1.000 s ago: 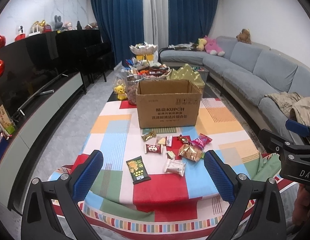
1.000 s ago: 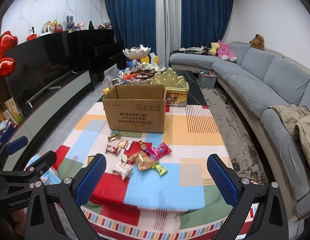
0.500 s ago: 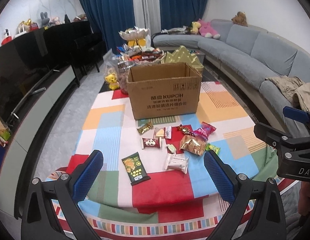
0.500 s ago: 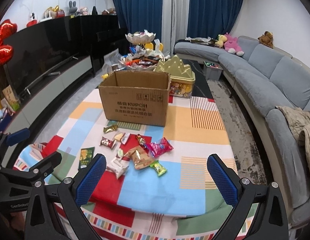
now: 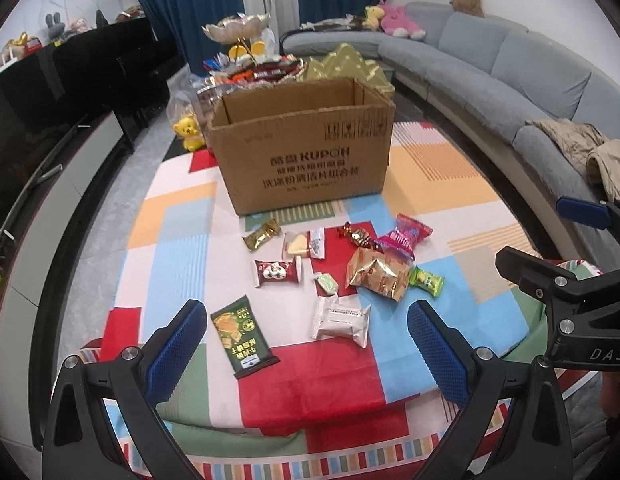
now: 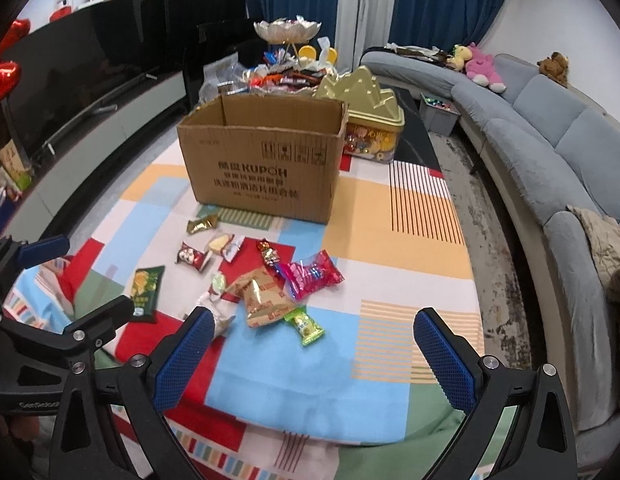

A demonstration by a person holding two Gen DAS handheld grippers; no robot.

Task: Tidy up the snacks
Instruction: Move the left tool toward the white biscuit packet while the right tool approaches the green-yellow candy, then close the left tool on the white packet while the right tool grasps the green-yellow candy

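Right now both sets of tongs are hanging above the near edge of the tabletop (image 5: 178,232), spread wide and gripping nothing: the left tongs (image 5: 308,344) are framing the dark green packet (image 5: 242,330) and the white packet (image 5: 341,318), and the right tongs (image 6: 310,354) are opening toward the gold pouch (image 6: 264,296) and the small lime-green candy (image 6: 304,326).

The snacks are lying loose in a cluster on the patchwork cloth, just at 6 o'clock of the open cardboard box (image 5: 306,160), which appears to be empty as far as its inside shows.

Trouble is likely waiting in the crowding. The gold pouch is overlapping the pink packet (image 6: 310,274) and touching the lime-green candy, so a closing pinch could be catching two wrappers or flicking one aside. Flat foil packets are probably sliding rather than lifting, and the soft cloth could be bunching between the pads. The two tongs are also working near each other, so a reach across could be clashing.

Readable print: "KUPON" or similar on the box front above lines of Chinese characters, handling symbols at its 1 o'clock corner, and "DAS" on the right tongs' body. Wrapper text is too small to read.
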